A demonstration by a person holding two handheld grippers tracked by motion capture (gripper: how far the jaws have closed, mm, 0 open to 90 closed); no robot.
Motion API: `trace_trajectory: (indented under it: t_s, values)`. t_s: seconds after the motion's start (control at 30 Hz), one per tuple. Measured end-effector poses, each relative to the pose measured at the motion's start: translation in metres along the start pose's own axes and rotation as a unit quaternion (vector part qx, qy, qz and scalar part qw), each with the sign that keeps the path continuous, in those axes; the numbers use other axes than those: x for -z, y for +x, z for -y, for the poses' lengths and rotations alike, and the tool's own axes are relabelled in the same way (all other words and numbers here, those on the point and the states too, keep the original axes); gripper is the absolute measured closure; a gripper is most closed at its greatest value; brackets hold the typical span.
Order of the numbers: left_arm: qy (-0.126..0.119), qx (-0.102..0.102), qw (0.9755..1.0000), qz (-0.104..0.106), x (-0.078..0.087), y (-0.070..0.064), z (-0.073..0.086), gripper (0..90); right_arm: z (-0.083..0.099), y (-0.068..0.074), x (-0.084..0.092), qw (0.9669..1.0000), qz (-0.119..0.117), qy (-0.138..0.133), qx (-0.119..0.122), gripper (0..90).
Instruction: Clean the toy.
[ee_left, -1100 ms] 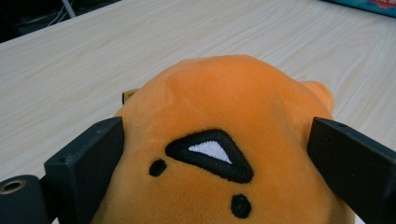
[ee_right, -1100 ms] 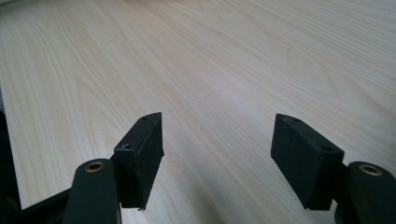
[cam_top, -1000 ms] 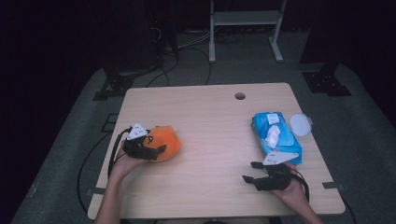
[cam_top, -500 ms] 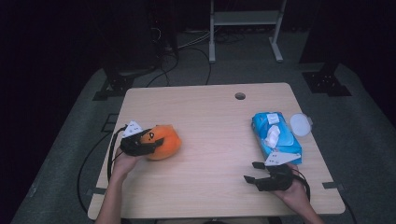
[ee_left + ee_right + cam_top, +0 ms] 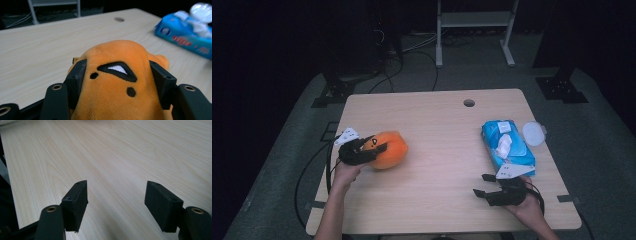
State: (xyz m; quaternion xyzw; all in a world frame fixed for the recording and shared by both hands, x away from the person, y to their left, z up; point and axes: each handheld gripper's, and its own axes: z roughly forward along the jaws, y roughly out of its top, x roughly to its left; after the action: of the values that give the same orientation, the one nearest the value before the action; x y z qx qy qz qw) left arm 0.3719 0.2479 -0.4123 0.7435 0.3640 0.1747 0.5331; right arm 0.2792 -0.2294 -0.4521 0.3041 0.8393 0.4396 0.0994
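An orange plush toy point(image 5: 391, 149) with black and white stitched marks lies on the left part of the wooden table point(image 5: 437, 130). My left gripper point(image 5: 376, 148) comes at it from the left. Its jaws have just been closing, and they now press into both sides of the plush toy point(image 5: 115, 52), which bulges up between them in the left gripper view point(image 5: 119, 77). My right gripper point(image 5: 482, 185) rests low near the table's front right, pointing left. It stands open point(image 5: 116, 197) over bare wood, with nothing between its jaws.
A blue pack of wipes point(image 5: 507, 147) lies at the right, just behind the right hand, with a white tissue sticking out of its top. A clear round lid point(image 5: 534, 133) sits beside it at the table's right edge. A cable hole point(image 5: 469, 102) is near the far edge.
The left gripper's jaws have closed from wide apart onto the orange plush toy. The right gripper has kept still.
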Motion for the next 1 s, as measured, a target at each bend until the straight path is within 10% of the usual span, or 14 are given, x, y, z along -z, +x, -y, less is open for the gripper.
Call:
trace_trajectory:
  t_s: [0.57,1.0]
  values:
    - [-0.038,-0.041,0.9958,0.072,-0.009,-0.049,-0.028,39.7,0.001,-0.003,0.003,1.0,0.004,-0.004,-0.006,33.8]
    - [-0.008,-0.069,0.9912,0.112,-0.042,-0.089,-0.025,39.6,0.001,-0.006,0.008,0.9998,0.013,-0.012,-0.01,34.1]
